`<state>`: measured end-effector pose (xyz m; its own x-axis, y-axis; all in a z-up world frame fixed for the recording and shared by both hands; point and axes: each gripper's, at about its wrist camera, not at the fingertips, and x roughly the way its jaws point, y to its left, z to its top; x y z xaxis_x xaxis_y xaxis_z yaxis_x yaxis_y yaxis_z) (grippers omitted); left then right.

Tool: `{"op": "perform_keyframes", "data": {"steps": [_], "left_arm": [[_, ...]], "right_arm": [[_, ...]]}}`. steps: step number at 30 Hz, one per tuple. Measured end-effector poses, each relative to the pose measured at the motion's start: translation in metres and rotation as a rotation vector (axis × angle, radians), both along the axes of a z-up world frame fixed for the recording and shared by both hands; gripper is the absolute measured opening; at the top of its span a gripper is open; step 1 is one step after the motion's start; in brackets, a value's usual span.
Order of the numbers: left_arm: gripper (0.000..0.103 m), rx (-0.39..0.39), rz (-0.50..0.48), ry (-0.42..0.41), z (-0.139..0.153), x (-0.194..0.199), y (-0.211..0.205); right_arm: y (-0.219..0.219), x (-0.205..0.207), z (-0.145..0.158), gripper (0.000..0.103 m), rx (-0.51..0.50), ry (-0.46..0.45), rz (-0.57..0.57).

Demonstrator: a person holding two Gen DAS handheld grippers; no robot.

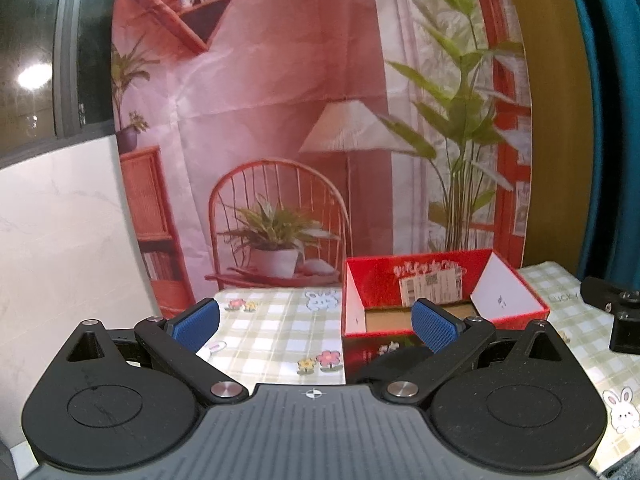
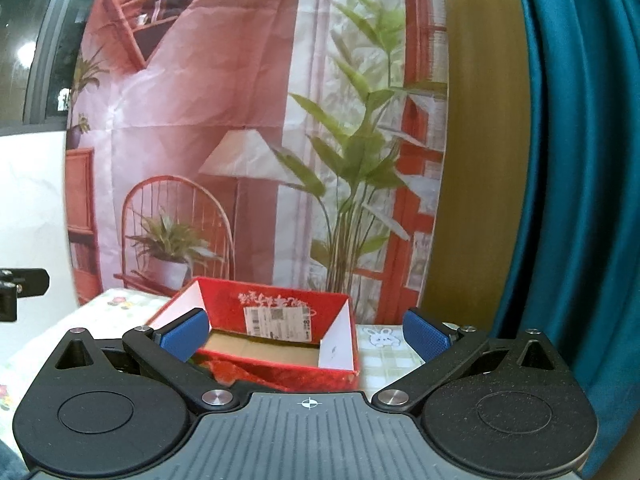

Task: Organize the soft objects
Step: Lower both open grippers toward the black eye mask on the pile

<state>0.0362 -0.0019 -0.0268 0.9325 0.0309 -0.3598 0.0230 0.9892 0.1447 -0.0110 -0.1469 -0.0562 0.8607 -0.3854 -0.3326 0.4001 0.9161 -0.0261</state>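
A red cardboard box (image 1: 516,312) with white inner flaps and a shipping label stands open on the checked tablecloth (image 1: 276,320); its brown floor shows nothing inside. My left gripper (image 1: 316,326) hangs open above the cloth, its right blue pad in front of the box's left half. In the right wrist view the same red box (image 2: 336,372) sits straight ahead, and my right gripper (image 2: 304,334) is open wide with the box between and beyond its pads. No soft object shows in either view.
A printed fabric backdrop (image 1: 280,100) of a room hangs right behind the table. A teal curtain (image 2: 580,160) falls at the right. The other gripper's black body (image 1: 616,312) shows at the right edge of the left wrist view. A white wall (image 1: 60,220) is at the left.
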Motion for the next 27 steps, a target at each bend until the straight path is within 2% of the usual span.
{"op": "perform_keyframes", "data": {"steps": [4, 11, 17, 20, 23, 27], "left_arm": [[0.103, -0.050, -0.057, 0.057, -0.020, 0.008, 0.004], [0.103, -0.159, -0.079, 0.197, -0.065, 0.028, 0.021], [0.102, -0.192, -0.076, 0.202, -0.079, 0.036, 0.030], [0.097, -0.181, -0.082, 0.209, -0.085, 0.038, 0.029], [0.091, -0.213, -0.081, 0.232, -0.091, 0.041, 0.030], [0.082, -0.269, -0.063, 0.263, -0.099, 0.047, 0.039]], "right_arm": [[-0.008, 0.006, -0.021, 0.103, 0.091, 0.022, 0.044], [-0.010, 0.011, -0.060, 0.103, 0.148, 0.077, 0.048], [-0.016, 0.017, -0.081, 0.103, 0.217, 0.114, 0.036], [-0.019, 0.024, -0.088, 0.103, 0.255, 0.167, 0.050], [-0.016, 0.031, -0.095, 0.103, 0.240, 0.225, 0.043], [-0.016, 0.030, -0.100, 0.103, 0.263, 0.208, 0.081]]}}
